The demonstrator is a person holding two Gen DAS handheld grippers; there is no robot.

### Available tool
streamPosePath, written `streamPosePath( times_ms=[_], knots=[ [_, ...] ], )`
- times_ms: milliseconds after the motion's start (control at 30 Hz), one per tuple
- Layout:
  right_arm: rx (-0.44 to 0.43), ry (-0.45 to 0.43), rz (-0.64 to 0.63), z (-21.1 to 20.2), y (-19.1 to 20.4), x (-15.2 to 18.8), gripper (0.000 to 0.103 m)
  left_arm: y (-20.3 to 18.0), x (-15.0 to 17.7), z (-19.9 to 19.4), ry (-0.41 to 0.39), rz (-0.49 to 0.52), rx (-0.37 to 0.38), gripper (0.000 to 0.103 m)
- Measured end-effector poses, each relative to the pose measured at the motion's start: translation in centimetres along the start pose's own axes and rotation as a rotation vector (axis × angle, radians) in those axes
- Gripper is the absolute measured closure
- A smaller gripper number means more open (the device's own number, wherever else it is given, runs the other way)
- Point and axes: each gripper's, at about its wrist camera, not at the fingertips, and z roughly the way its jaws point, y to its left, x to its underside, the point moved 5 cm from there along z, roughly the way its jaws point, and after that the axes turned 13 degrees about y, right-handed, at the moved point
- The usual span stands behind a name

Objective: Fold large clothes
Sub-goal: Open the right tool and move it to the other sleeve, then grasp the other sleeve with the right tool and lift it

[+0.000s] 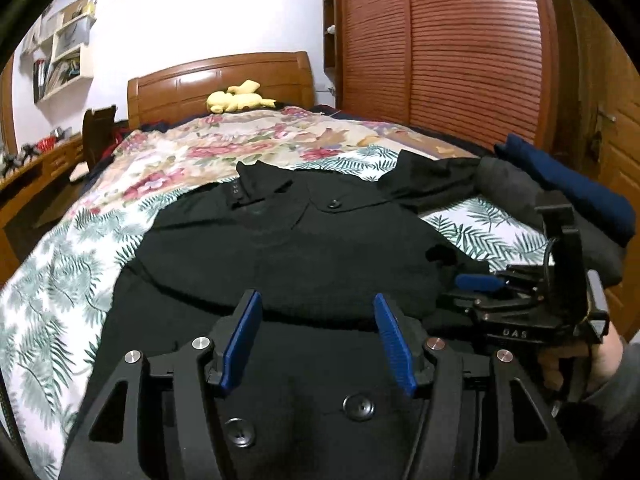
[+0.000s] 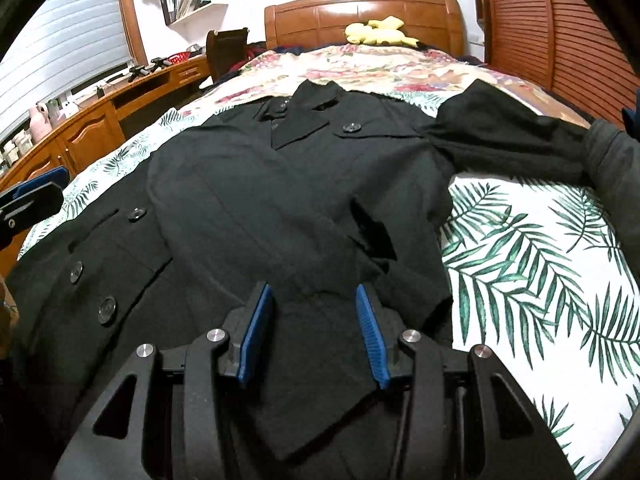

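Black coat (image 2: 256, 184) spread on bed (image 2: 532, 248), both tongs open

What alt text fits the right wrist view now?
A black coat lies spread on a leaf-print bedsheet, one sleeve folded across its front. The right tongs sit open over that sleeve's cuff.
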Motion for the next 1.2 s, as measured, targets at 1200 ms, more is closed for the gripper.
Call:
streamPosePath(
  times_ms=[1200],
  knots=[
    [0.25, -0.202, 0.099, -6.9, -6.9, -2.3, 0.058, 2.3, -2.5, 8.1, -0.013, -0.014, 0.069, 0.042]
  ],
)
